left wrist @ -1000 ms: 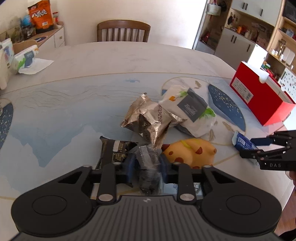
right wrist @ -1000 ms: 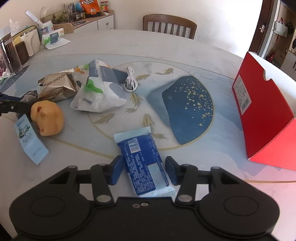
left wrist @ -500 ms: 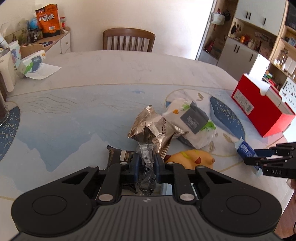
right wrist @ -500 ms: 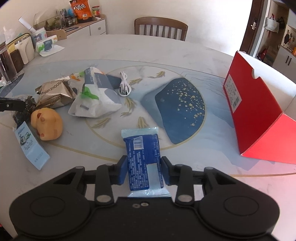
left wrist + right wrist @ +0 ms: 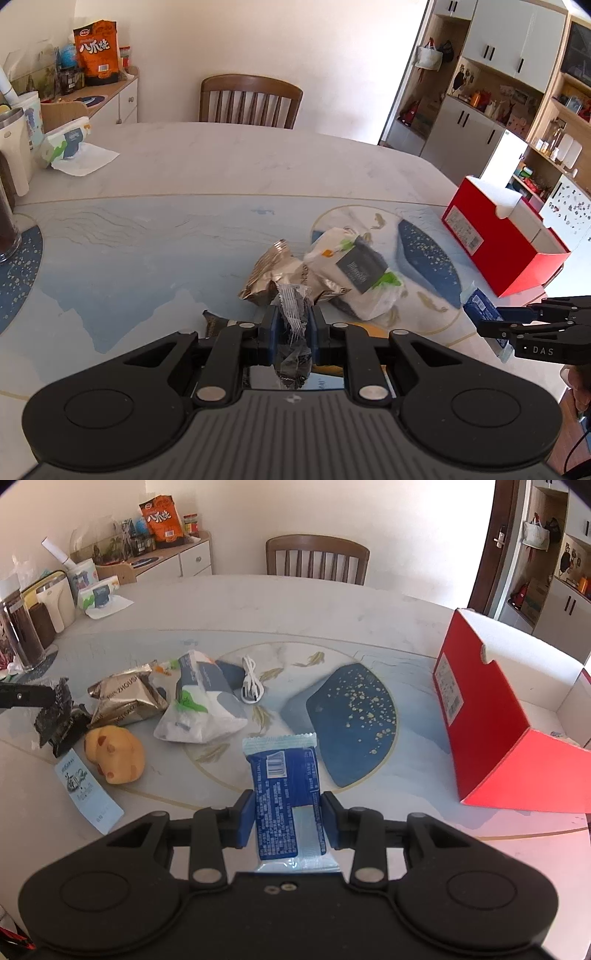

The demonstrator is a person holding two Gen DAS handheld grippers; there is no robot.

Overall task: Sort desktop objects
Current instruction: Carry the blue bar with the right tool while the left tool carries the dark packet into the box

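Note:
My left gripper (image 5: 293, 325) is shut on a dark crinkled wrapper (image 5: 293, 354), held just above the table; the right wrist view shows that wrapper (image 5: 59, 720) hanging at the far left. My right gripper (image 5: 288, 812) is shut on a blue packet (image 5: 282, 794), its pads pressing both long sides, lifted off the table. In the left wrist view this packet (image 5: 480, 306) and the right gripper (image 5: 495, 321) appear at the right edge. An open red box (image 5: 491, 716) stands on the table at the right.
On the round table (image 5: 295, 609) lie a foil bag (image 5: 125, 698), a white bag with green marks (image 5: 199, 705), a yellow spotted toy (image 5: 114, 755), a pale blue card (image 5: 88, 790) and a white cable (image 5: 251, 686). Jars and a tissue pack stand far left; a chair (image 5: 317, 559) is behind.
Both grippers closed on their items and rose: the left pinched the dark wrapper and lifted it, the right squeezed the blue packet and raised it off the table.

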